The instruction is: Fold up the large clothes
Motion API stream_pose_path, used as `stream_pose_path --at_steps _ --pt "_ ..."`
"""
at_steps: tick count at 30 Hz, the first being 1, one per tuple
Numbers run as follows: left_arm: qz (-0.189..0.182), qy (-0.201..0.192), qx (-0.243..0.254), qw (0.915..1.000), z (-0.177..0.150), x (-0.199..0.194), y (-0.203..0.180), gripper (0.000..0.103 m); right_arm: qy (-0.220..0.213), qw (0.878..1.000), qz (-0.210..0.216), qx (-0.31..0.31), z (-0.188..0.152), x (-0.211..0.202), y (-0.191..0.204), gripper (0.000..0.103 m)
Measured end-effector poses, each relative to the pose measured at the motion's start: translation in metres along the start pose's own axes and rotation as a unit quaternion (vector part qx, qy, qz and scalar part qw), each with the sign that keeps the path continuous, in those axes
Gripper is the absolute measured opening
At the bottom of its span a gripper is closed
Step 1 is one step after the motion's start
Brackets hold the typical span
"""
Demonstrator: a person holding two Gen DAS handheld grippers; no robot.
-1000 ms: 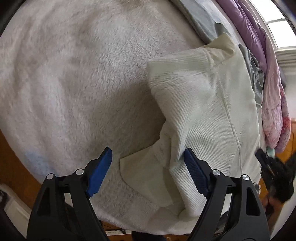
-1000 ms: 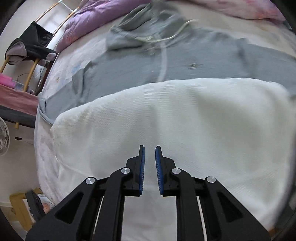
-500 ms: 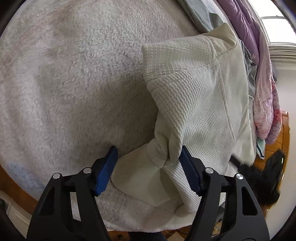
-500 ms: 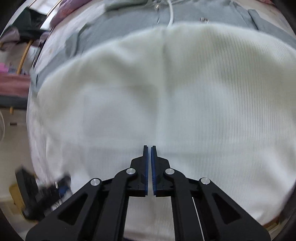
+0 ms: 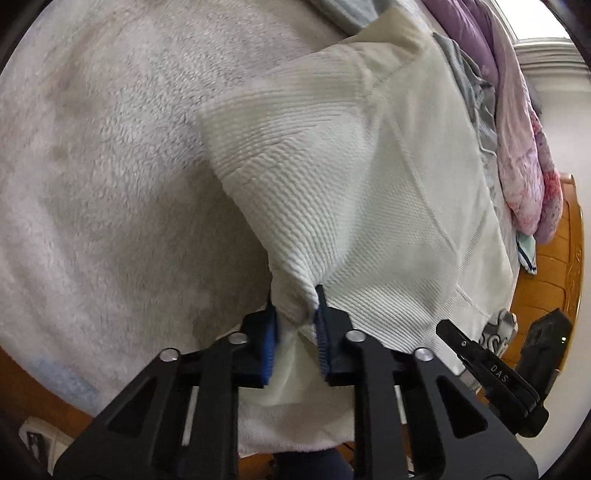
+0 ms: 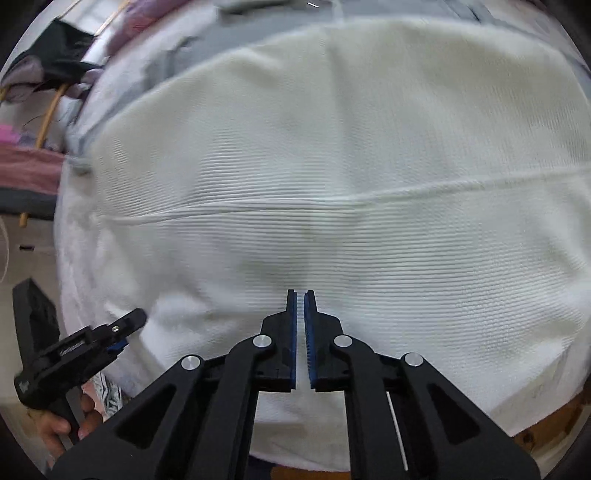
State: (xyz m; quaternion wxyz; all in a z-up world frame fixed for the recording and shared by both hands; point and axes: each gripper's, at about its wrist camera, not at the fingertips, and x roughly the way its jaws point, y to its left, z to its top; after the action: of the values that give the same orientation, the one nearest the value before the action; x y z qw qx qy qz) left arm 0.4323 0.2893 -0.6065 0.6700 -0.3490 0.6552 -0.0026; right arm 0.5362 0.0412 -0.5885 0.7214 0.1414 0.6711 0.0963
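Note:
A large cream ribbed-knit garment lies folded on a fluffy white blanket on the bed. My left gripper is shut on a bunched edge of the garment near its front corner. In the right wrist view the same garment fills the frame, with a seam running across it. My right gripper hovers over the garment's near part with its jaws nearly together and nothing between them. The left gripper also shows in the right wrist view, at the lower left.
A grey hoodie lies beyond the cream garment. Purple and pink bedding is piled along the far side. A wooden bed frame runs at the right. A chair with dark clothes stands beside the bed.
My left gripper moved forward and closed from wide open onto the garment's bunched edge. My right gripper came down closer over the cream garment and stayed nearly closed.

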Motion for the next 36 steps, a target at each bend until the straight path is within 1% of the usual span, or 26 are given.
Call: stream_pose_path --at_steps 3,4,5,6,7,8,9,10,11,13,16,17,18,19,21,24,25,26,27,28,29,30,32,33,35,36 --pt "-0.015 0.004 0.012 0.9998 -0.002 -0.021 -0.015 0.012 -0.015 0.999 0.031 -0.038 -0.011 -0.011 0.027 0.007" --pt "-0.025 0.005 0.012 0.9996 -0.003 -0.028 -0.016 0.011 -0.019 0.998 0.04 -0.055 -0.014 -0.014 0.039 0.009" --pt "-0.045 0.005 0.015 0.9989 -0.004 -0.04 -0.018 0.011 -0.024 0.995 0.057 -0.074 -0.019 -0.019 0.052 0.016" --pt "-0.053 0.005 0.018 0.9984 -0.004 -0.046 -0.023 0.011 -0.028 0.994 0.069 -0.085 -0.022 -0.022 0.06 0.025" --pt "-0.067 0.009 0.021 0.9975 -0.002 -0.052 -0.029 0.011 -0.034 0.992 0.074 -0.1 -0.026 -0.026 0.068 0.047" --pt "-0.081 0.012 0.021 0.9965 -0.001 -0.054 -0.035 0.01 -0.042 0.99 0.077 -0.113 -0.031 -0.029 0.079 0.056" --pt "-0.091 0.015 0.021 0.9955 0.001 -0.058 -0.04 0.01 -0.049 0.987 0.085 -0.128 -0.038 -0.036 0.085 0.056" --pt "-0.093 0.016 0.023 0.9952 0.003 -0.059 -0.045 0.01 -0.051 0.984 0.1 -0.137 -0.044 -0.042 0.091 0.056" --pt "-0.103 0.021 0.026 0.9941 0.005 -0.06 -0.05 0.01 -0.049 0.983 0.11 -0.139 -0.045 -0.044 0.1 0.059" --pt "-0.116 0.027 0.025 0.9926 0.008 -0.06 -0.056 0.01 -0.048 0.981 0.12 -0.144 -0.054 -0.049 0.105 0.065" --pt "-0.121 0.032 0.033 0.9916 0.011 -0.058 -0.07 0.01 -0.051 0.981 0.107 -0.157 -0.058 -0.044 0.114 0.067" --pt "-0.121 0.034 0.036 0.9915 0.011 -0.057 -0.073 0.01 -0.052 0.981 0.11 -0.152 -0.056 -0.04 0.117 0.068" --pt "-0.119 0.036 0.039 0.9914 0.011 -0.057 -0.076 0.01 -0.056 0.981 0.113 -0.147 -0.061 -0.042 0.114 0.068" --pt "-0.122 0.041 0.04 0.9908 0.011 -0.057 -0.078 0.01 -0.059 0.981 0.111 -0.147 -0.06 -0.039 0.117 0.069" --pt "-0.119 0.044 0.05 0.9907 0.011 -0.054 -0.092 0.01 -0.071 0.982 0.103 -0.139 -0.053 -0.03 0.122 0.073" --pt "-0.109 0.041 0.065 0.9911 0.008 -0.056 -0.104 0.01 -0.076 0.985 0.106 -0.114 -0.045 -0.023 0.115 0.073" --pt "-0.107 0.036 0.065 0.9915 0.007 -0.056 -0.108 0.01 -0.075 0.986 0.106 -0.106 -0.044 -0.021 0.11 0.067" --pt "-0.101 0.034 0.067 0.992 0.007 -0.055 -0.11 0.01 -0.076 0.987 0.099 -0.101 -0.043 -0.021 0.107 0.045" --pt "-0.092 0.029 0.068 0.993 0.006 -0.055 -0.111 0.01 -0.072 0.989 0.09 -0.092 -0.041 -0.019 0.103 0.035" --pt "-0.08 0.024 0.067 0.9942 0.005 -0.055 -0.113 0.01 -0.066 0.991 0.095 -0.073 -0.038 -0.017 0.095 0.024" --pt "-0.082 0.026 0.061 0.9944 0.003 -0.054 -0.111 0.01 -0.064 0.99 0.109 -0.057 -0.035 -0.018 0.086 0.018" --pt "-0.092 0.026 0.055 0.9939 0.0 -0.054 -0.113 0.011 -0.066 0.99 0.112 -0.055 -0.035 -0.023 0.081 0.017" --pt "-0.108 0.005 0.05 0.9929 -0.007 -0.062 -0.115 0.016 -0.071 0.989 0.12 -0.054 -0.035 -0.034 0.072 0.015" --pt "-0.121 -0.012 0.054 0.9911 -0.011 -0.07 -0.119 0.02 -0.072 0.988 0.134 -0.041 -0.034 -0.042 0.062 0.015" --pt "-0.166 -0.039 0.067 0.9831 -0.021 -0.089 -0.13 0.022 -0.071 0.985 0.154 -0.02 -0.033 -0.052 0.046 0.014" --pt "-0.182 -0.047 0.071 0.9795 -0.024 -0.096 -0.135 0.026 -0.074 0.982 0.172 0.002 -0.032 -0.059 0.033 0.014"
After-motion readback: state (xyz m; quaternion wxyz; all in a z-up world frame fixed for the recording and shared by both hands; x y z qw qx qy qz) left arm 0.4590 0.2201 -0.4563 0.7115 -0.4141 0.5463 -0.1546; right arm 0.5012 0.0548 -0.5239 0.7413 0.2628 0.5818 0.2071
